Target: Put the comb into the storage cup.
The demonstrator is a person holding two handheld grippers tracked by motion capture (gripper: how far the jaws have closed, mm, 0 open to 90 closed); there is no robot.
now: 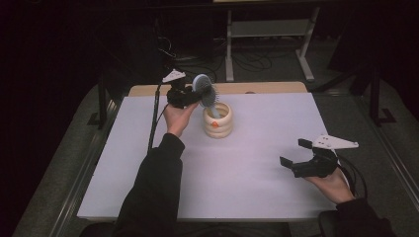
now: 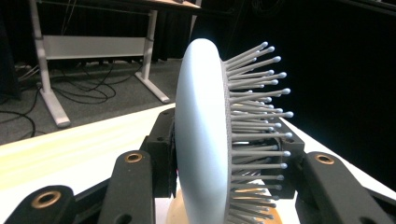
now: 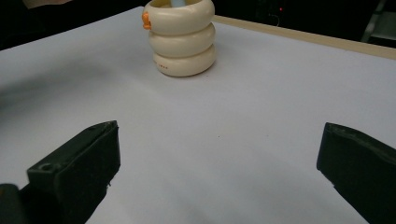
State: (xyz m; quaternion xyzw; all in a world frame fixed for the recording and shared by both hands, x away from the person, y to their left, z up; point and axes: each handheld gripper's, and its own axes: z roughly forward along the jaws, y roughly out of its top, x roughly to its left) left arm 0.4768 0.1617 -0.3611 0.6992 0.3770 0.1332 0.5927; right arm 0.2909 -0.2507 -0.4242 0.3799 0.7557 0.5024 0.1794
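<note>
A: Where is the hairbrush at this moment?

B: It stands at the far middle of the table, handle down inside the cream ribbed holder, head up above the rim. The left gripper has the head clamped: in the left gripper view one finger presses the smooth pale back and the other sits among the bristles.

A: How would that brush handle?

B: By its look, light and stiff, a hard plastic body. The back is glossy and rounded, so it could slip or twist under a pinch. The bristles are thin pins with ball tips that probably flex, so the finger on that side has a springy seat, not a firm one. The handle would likely be the steadier place to hold, but it is down inside the holder and mostly hidden.

A: And the holder itself?

B: Three stacked rings with a small orange mark on the side. It seems squat enough to stay put, though it may tip or lift if the brush drags on its rim.

A: What about the person's pose?

B: The left forearm, in a dark sleeve, reaches far forward from the near edge, the hand just left of the holder with the gripper aimed rightward at the brush head. The right hand rests low at the near right, well apart from the holder; the right gripper points left across the table with its fingers spread wide and nothing between them.
</note>
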